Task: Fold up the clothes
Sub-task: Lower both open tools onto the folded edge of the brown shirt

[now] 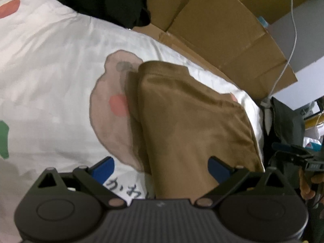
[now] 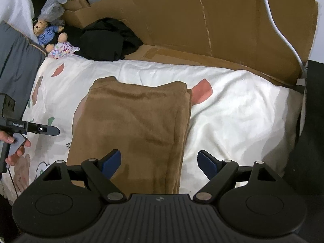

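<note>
My left gripper [image 1: 161,169] and my right gripper [image 2: 160,162] both hover with jaws spread wide and nothing between them. The soft brown fleece garment [image 2: 133,129] lies at the centre of the right-wrist frame as a layered oblong, flat on the white printed bed cover [image 2: 232,105], its doubled edges showing at the upper right corner; it is already folded at least once, which suits either a half-made fold or a finished one. A crumpled black garment [image 2: 109,38] sits in the upper left, against the brown cardboard sheet [image 2: 232,22] and near two small teddy bears [image 2: 52,38]. Risk, as I judge it: the plush layers may slide apart if pinched through the top layer only, and the soft bedding could drag and wrinkle with the cloth, skewing the edges.
</note>
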`<state>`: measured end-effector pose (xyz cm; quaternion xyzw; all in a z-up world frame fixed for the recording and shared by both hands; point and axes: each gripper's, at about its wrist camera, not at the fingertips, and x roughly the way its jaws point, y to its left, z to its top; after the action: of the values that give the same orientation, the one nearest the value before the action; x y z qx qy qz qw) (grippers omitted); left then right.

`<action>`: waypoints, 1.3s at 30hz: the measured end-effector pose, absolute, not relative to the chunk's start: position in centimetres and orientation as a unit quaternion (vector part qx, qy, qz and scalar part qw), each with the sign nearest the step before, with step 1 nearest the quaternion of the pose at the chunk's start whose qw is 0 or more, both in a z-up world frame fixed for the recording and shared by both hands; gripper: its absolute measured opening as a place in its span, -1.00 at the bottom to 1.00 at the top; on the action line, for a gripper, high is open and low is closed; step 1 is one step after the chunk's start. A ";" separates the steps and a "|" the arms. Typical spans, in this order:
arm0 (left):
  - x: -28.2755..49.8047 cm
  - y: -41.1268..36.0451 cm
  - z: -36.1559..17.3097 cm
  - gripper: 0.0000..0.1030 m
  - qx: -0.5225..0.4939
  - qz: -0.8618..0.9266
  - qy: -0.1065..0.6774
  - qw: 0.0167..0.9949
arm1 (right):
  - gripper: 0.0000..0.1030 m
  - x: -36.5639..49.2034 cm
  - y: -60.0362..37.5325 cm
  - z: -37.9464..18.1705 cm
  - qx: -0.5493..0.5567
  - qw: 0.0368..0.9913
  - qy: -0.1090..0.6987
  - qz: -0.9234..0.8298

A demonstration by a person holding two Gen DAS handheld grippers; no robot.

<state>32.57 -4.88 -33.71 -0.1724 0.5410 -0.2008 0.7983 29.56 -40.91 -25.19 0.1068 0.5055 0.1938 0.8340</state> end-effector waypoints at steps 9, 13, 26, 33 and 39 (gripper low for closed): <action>34.9 -4.3 -34.4 0.87 -0.184 -0.190 0.523 0.810 | 0.42 33.0 -41.1 -26.6 0.127 0.832 0.507 0.184; 35.8 -4.5 -35.0 0.83 -0.187 -0.193 0.518 0.812 | 0.42 34.4 -41.2 -27.4 0.138 0.832 0.507 0.178; 38.0 -4.9 -37.0 0.74 -0.208 -0.226 0.498 0.811 | 0.19 38.0 -39.8 -29.6 0.147 0.832 0.496 0.199; 38.7 -4.7 -37.9 0.55 -0.202 -0.224 0.485 0.821 | 0.08 39.4 -39.7 -31.6 0.149 0.831 0.497 0.200; 39.2 -4.4 -38.6 0.47 -0.219 -0.242 0.480 0.814 | 0.08 39.6 -40.8 -33.2 0.173 0.823 0.503 0.197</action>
<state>39.22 -4.39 -38.65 -0.2192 0.4802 -0.2422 0.8141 39.63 -40.79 -33.16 0.1732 0.5033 0.1974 0.8232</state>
